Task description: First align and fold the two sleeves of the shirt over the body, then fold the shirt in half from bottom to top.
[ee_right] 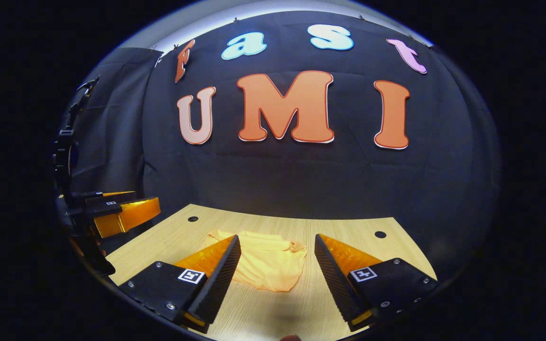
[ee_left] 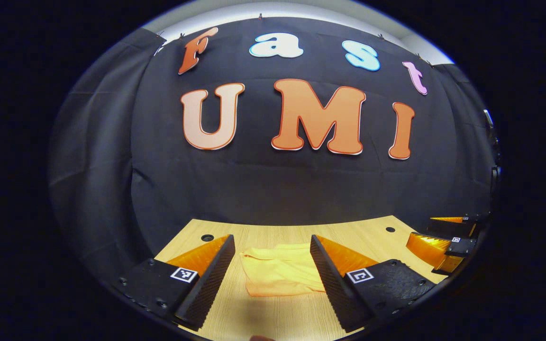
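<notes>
Two grippers hang over the table (ee_left: pixel 263 312), and both are wide open with nothing between the jaws. The left gripper (ee_left: pixel 273 265) looks forward over the shirt (ee_left: pixel 280 274), which lies on the wood near the far edge, just in front of the black wall. In the right gripper view, the right gripper (ee_right: pixel 277 265) frames the same shirt (ee_right: pixel 266 265) from the other side, and the left one shows far off at the side, above the table.

The shirt is a small yellow-orange heap, already compact. It looks folded, or at least bunched, with a thicker ruffled edge on the far side that may be the collar. I cannot tell whether the sleeves already lie over the body.

I judge the cloth to be thin, light and very soft. It will not keep any shape when it is lifted; it will hang down and may slide on the smooth wood if it is pushed. It is not fragile, but a fold can open again easily.

The best place to take hold seems to be the near hem, one gripper at each corner, pinching all layers together. A grip in the middle would only make a bunch.
</notes>
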`<state>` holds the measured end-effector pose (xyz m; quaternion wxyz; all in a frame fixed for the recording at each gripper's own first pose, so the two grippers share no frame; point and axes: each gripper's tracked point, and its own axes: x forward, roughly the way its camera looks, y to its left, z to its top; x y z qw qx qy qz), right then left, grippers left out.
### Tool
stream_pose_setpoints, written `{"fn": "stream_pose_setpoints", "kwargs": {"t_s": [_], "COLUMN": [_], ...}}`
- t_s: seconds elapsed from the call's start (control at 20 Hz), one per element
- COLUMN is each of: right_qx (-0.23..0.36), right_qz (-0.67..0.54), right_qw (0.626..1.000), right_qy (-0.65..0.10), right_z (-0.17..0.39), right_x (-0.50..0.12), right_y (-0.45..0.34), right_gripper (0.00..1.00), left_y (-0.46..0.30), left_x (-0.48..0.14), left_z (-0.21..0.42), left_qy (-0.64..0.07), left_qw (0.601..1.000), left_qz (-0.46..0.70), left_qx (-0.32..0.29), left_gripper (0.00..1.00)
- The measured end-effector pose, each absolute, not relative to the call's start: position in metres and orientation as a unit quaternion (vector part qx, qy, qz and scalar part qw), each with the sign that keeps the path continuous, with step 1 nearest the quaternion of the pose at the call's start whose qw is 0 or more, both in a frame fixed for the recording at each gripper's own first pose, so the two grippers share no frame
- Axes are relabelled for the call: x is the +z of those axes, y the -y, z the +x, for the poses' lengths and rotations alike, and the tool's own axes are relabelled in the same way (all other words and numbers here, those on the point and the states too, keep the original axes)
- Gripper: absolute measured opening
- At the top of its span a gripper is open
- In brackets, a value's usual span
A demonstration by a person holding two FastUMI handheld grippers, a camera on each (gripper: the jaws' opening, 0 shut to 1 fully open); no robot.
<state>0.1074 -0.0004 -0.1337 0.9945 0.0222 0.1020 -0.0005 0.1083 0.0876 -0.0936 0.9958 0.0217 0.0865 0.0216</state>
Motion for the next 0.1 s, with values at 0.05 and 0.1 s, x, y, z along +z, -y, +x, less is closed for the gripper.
{"fn": "stream_pose_setpoints", "kwargs": {"t_s": [0.05,0.1], "right_qx": [0.000,0.005], "right_qz": [0.022,0.021], "right_qw": [0.995,0.996], "right_qy": [-0.097,-0.091], "right_z": [0.1026,0.0967], "right_x": [-0.1327,-0.1299], "right_y": [0.0003,-0.0012], "right_gripper": [0.96,0.96], "left_y": [-0.0871,-0.0869], "left_x": [-0.0884,-0.0855], "left_z": [0.1020,0.0938], "left_qy": [-0.071,-0.063], "left_qw": [0.997,0.997], "left_qz": [0.029,0.036], "left_qx": [0.026,0.031], "left_gripper": [0.98,0.98]}}
